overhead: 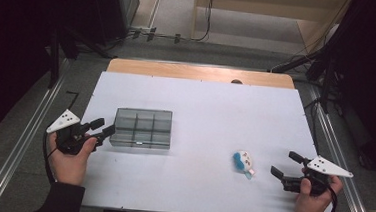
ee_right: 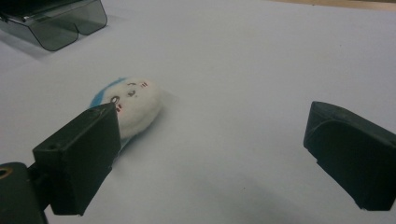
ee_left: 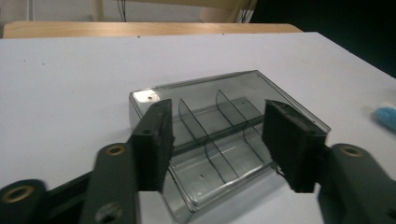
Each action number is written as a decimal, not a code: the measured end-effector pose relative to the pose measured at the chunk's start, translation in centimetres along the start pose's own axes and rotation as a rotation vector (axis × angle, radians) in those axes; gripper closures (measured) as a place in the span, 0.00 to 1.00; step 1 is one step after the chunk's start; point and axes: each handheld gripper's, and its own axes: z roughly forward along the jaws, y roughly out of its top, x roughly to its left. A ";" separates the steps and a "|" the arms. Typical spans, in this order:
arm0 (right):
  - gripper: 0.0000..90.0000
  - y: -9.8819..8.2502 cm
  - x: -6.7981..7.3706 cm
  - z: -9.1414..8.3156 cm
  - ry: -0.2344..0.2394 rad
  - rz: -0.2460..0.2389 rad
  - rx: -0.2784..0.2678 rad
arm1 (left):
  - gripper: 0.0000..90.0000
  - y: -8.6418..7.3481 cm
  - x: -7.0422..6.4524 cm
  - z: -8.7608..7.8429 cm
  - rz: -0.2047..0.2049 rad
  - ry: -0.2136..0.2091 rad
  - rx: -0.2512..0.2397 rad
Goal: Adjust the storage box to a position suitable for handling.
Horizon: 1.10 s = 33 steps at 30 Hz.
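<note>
1. We start at the clear smoky-grey compartment box (overhead: 142, 128), which sits on the white table (overhead: 200, 112) left of centre; its inner dividers split it into several cells (all look bare in the left gripper view).
2. We hold the left gripper (overhead: 105, 128) just beside the box's left end, its tips almost at the box wall in the high view.
3. From the left gripper view, the box (ee_left: 224, 135) lies beyond and between the two black jaws, which stand partly apart; nothing is pinched between them, and we cannot tell whether a pad touches the box.
4. Our left hand (overhead: 72, 158) wraps the gripper body at the table's left edge.
5. Further right lies a small white plush toy (overhead: 243, 162) with a blue patch and a drawn face, well apart from the box.
6. The right gripper (overhead: 284, 165) rests near that toy, to its right, jaws spread wide with nothing between them.
7. In the right gripper view the toy (ee_right: 135, 105) sits just past the left jaw, off the gap.
</note>
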 end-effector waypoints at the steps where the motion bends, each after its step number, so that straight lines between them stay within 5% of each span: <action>1: 0.03 0.0 0.0 0.0 0.000 0.000 0.000 | 0.57 0.6 0.5 0.3 0.006 0.005 0.018; 12: 0.03 0.0 0.0 -0.1 -0.003 0.001 -0.004 | 0.85 2.5 2.1 3.0 -0.003 -0.004 0.088; 19: 0.03 0.0 0.0 -0.1 -0.005 0.003 -0.005 | 0.98 3.3 3.5 4.7 -0.030 0.030 0.113; 33: 0.03 -0.1 0.0 -0.1 -0.007 0.003 -0.007 | 1.00 3.2 6.4 7.7 -0.110 0.068 0.198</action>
